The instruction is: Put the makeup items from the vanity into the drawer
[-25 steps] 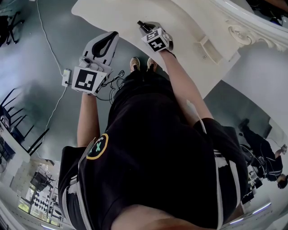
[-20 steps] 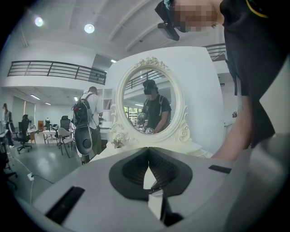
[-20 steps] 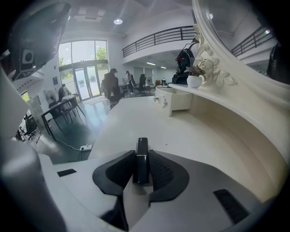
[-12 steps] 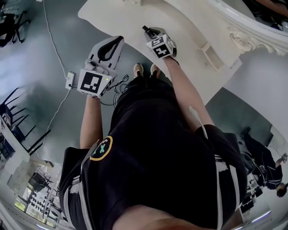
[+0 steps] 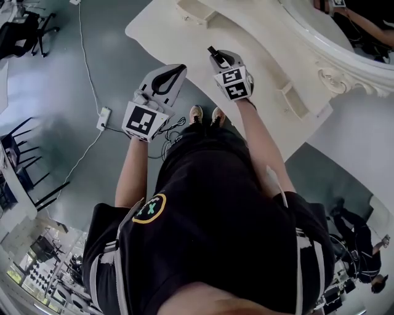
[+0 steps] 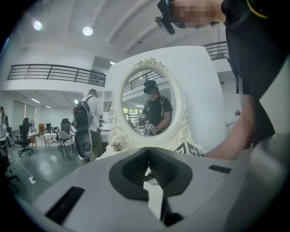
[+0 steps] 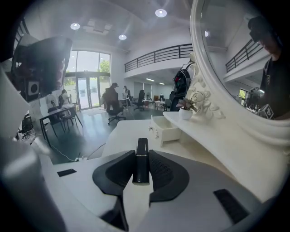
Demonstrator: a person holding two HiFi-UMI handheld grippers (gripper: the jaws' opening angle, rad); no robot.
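Black makeup tube (image 7: 141, 165) held over the vanity top (image 7: 120, 133)
It is pinched by the right gripper (image 7: 141, 153); the drawer (image 7: 165, 130) is pulled open ahead, well apart; the left gripper (image 6: 148, 152) is closed and empty, off the top's edge

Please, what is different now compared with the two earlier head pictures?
The left gripper and the right gripper both sit lower and further right in the head view, which itself shifted: an open drawer now shows at the top. Unchanged: the right gripper holds the black tube; the left gripper is shut, empty.
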